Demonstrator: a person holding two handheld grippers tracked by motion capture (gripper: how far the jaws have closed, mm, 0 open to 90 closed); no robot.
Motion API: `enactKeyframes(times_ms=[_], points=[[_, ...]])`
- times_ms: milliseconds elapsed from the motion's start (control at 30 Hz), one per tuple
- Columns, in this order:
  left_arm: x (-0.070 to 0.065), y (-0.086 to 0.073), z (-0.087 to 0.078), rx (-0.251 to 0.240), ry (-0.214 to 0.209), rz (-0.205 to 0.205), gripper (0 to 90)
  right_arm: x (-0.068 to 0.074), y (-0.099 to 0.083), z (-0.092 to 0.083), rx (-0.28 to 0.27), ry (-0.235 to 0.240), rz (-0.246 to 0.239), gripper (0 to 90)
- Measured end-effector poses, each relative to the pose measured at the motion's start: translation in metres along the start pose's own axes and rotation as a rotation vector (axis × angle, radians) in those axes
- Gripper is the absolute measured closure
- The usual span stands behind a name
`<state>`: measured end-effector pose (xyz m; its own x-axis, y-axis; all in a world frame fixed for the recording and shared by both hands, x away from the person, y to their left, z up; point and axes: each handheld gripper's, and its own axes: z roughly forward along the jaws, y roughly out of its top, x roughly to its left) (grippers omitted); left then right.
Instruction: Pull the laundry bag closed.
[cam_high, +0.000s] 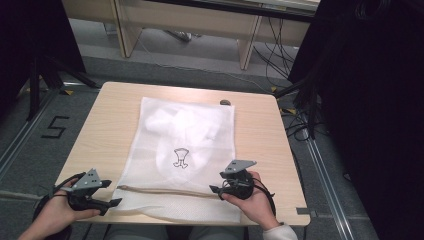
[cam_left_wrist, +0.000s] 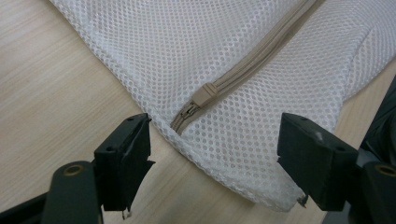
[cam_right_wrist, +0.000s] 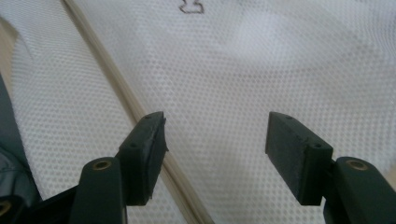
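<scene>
Two grippers sit at the near edge of the wooden table (cam_high: 100, 130), one at each end of the beige zipper (cam_high: 165, 191) that runs across the near end of a white mesh laundry bag (cam_high: 185, 150). The left gripper (cam_high: 112, 192) lies just off the bag's left corner, its jaws spread apart and holding nothing; in the left gripper view the bag's corner (cam_left_wrist: 261, 93) lies just ahead of and between the jaws, with the zipper pull (cam_left_wrist: 204, 94) and the zipper's closed end (cam_left_wrist: 180, 123) directly in front, untouched. To this gripper's left there is bare tabletop with free room. The bag itself lies flat in the middle of the table, something white bunched inside it and a small dark printed figure (cam_high: 181, 158) on its face, just beyond the zipper. The right gripper (cam_high: 216, 190) rests over the bag's near right part, jaws also spread and gripping nothing; in the right gripper view mesh (cam_right_wrist: 280, 60) spreads beneath and ahead of the jaws, and the zipper (cam_right_wrist: 116, 88) passes under its left jaw. A bare strip of wood lies to this gripper's right. A small dark object (cam_high: 225, 102) sits far ahead, just past the bag's far right corner.
</scene>
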<state>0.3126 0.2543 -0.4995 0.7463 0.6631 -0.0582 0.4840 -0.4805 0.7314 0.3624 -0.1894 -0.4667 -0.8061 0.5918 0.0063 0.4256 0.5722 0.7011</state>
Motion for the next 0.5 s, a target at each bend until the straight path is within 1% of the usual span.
enactKeyframes(times_ms=[33, 67, 100, 133, 167, 200, 233, 267, 300, 333, 367, 400, 433, 467, 500], points=[[0.000, 0.000, 0.000, 0.002, 0.001, 0.002, 25.5, 0.000, 0.000, 0.000, 0.000, 0.000, 0.000, 42.8], [0.001, 0.000, 0.000, 0.004, 0.001, 0.020, 25.5, 0.003, 0.003, 0.001, 0.003, 0.006, -0.018, 44.9], [0.000, 0.000, 0.000, 0.009, 0.001, 0.012, 25.3, 0.008, 0.010, 0.004, 0.008, 0.009, -0.044, 47.7], [0.001, 0.000, 0.000, 0.010, -0.001, 0.018, 25.3, 0.010, 0.014, 0.005, 0.018, 0.023, -0.051, 49.4], [0.001, 0.000, -0.001, 0.011, 0.004, 0.028, 25.3, 0.012, 0.018, 0.007, 0.010, 0.027, -0.053, 50.0], [0.001, 0.000, 0.000, 0.001, 0.004, 0.025, 25.3, 0.012, 0.018, 0.007, 0.010, 0.027, -0.053, 50.0], [0.002, 0.000, -0.001, 0.007, 0.004, 0.024, 25.3, 0.014, 0.022, 0.010, 0.003, 0.029, -0.057, 51.2], [0.002, 0.000, -0.001, 0.006, 0.006, 0.024, 25.3, 0.017, 0.026, 0.014, -0.007, 0.034, -0.066, 52.3], [0.002, 0.000, -0.001, 0.007, 0.005, 0.023, 25.3, 0.022, 0.035, 0.020, -0.016, 0.049, -0.079, 53.2], [0.001, 0.000, -0.001, 0.013, 0.005, 0.021, 25.3, 0.022, 0.035, 0.020, -0.016, 0.049, -0.079, 53.2], [0.000, 0.001, -0.001, 0.011, 0.008, 0.015, 25.3, 0.025, 0.039, 0.022, -0.011, 0.057, -0.082, 54.5], [0.001, 0.001, -0.001, 0.015, 0.004, 0.028, 25.3, 0.027, 0.043, 0.025, -0.016, 0.061, -0.082, 54.7], [0.001, 0.001, -0.001, 0.016, 0.009, 0.025, 25.3, 0.029, 0.047, 0.028, -0.017, 0.070, -0.093, 54.8], [0.001, 0.001, -0.001, 0.011, 0.004, 0.019, 25.3, 0.034, 0.054, 0.032, -0.014, 0.086, -0.096, 55.2], [0.002, 0.001, -0.001, 0.011, 0.002, 0.025, 25.3, 0.034, 0.054, 0.032, -0.014, 0.086, -0.096, 55.2]])
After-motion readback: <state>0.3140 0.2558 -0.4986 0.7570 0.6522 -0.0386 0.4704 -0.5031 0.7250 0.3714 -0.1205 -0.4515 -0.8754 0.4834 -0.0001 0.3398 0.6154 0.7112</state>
